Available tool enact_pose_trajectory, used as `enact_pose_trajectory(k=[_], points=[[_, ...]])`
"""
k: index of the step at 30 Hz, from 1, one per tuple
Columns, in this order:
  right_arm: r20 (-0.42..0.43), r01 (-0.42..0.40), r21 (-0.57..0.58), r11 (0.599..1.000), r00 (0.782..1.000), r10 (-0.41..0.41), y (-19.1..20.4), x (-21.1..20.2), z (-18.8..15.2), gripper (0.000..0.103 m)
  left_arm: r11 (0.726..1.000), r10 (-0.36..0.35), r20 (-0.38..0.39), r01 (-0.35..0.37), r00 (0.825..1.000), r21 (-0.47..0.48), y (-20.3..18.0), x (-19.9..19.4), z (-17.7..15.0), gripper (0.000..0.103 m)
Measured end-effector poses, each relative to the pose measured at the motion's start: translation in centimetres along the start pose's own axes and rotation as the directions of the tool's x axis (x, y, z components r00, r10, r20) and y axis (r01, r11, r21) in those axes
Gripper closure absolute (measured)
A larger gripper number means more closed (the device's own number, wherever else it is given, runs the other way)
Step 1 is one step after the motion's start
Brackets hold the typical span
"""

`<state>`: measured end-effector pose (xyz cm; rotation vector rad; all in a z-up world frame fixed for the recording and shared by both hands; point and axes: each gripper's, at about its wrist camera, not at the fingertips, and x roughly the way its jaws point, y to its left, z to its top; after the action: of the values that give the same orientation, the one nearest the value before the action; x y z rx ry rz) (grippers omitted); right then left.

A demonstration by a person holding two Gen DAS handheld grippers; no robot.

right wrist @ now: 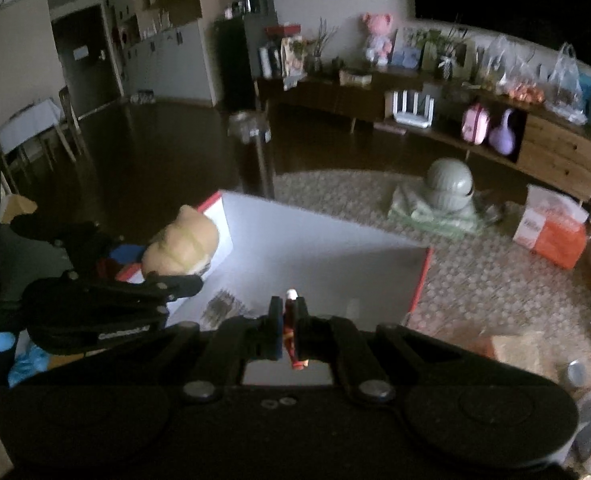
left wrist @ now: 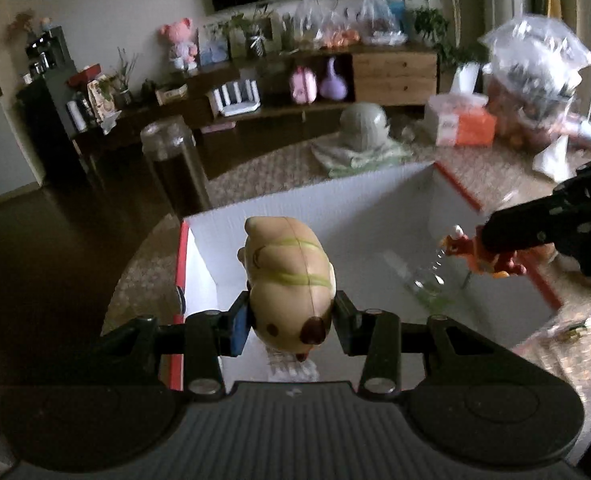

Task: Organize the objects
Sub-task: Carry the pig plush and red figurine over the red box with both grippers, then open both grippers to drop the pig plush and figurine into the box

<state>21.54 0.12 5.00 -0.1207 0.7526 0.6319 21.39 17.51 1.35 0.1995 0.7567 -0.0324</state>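
My left gripper (left wrist: pixel 291 322) is shut on a tan animal figure with green stripes (left wrist: pixel 285 280) and holds it above the open white box with red edges (left wrist: pixel 355 208). My right gripper (right wrist: pixel 289 322) is shut on a small red and orange figurine (right wrist: pixel 291 330), held over the box's right side; it shows in the left wrist view (left wrist: pixel 483 256) too. In the right wrist view the tan figure (right wrist: pixel 181 246) and left gripper (right wrist: pixel 143 276) are at the box's (right wrist: pixel 319 240) left edge. A clear plastic bottle (left wrist: pixel 427 276) lies inside the box.
The box stands on a patterned rug (right wrist: pixel 475 276). A grey-green round object on folded cloth (left wrist: pixel 365 124) and an orange and white box (left wrist: pixel 461 122) lie beyond. A dark cylinder with a clear top (left wrist: pixel 175 160) stands at the rug's left. A long wooden sideboard (left wrist: pixel 395 72) lines the wall.
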Motion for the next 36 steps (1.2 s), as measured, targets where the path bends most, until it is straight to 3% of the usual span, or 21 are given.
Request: enact_pose_trajectory(k=[8,14,22,28,32,36], points=[[-0.097,0.037,-0.006,0.999,0.995,-0.037,0.3,4.6,-1.3,0.099,0.998,-0.016,-0.120,0.022,0.993,0.050,-0.3,4.5,0.0,0.062],[-0.158,0.049,0.011,0.999,0.986,-0.047,0.0,7.0,-2.5,0.099,0.995,-0.046,-0.213,0.065,0.976,0.080,-0.7,7.3,0.4,0.062],[-0.202,0.048,0.016,0.999,0.978,-0.044,0.0,8.4,-3.5,0.099,0.971,-0.059,-0.327,0.130,0.943,0.200,-3.1,9.4,0.1,0.062],[-0.219,0.047,0.022,0.999,0.975,-0.041,0.0,8.8,-3.9,0.098,0.963,-0.066,-0.329,0.147,0.942,0.227,-3.9,9.8,0.4,0.060],[-0.216,0.047,0.027,0.999,0.976,-0.040,0.0,8.8,-4.0,0.089,0.963,-0.044,-0.353,0.133,0.935,0.233,-3.9,10.5,0.4,0.060],[-0.209,0.042,0.031,0.999,0.977,-0.035,-0.1,8.6,-3.8,0.088,0.961,-0.047,-0.370,0.143,0.928,0.238,-4.0,10.7,0.3,0.059]])
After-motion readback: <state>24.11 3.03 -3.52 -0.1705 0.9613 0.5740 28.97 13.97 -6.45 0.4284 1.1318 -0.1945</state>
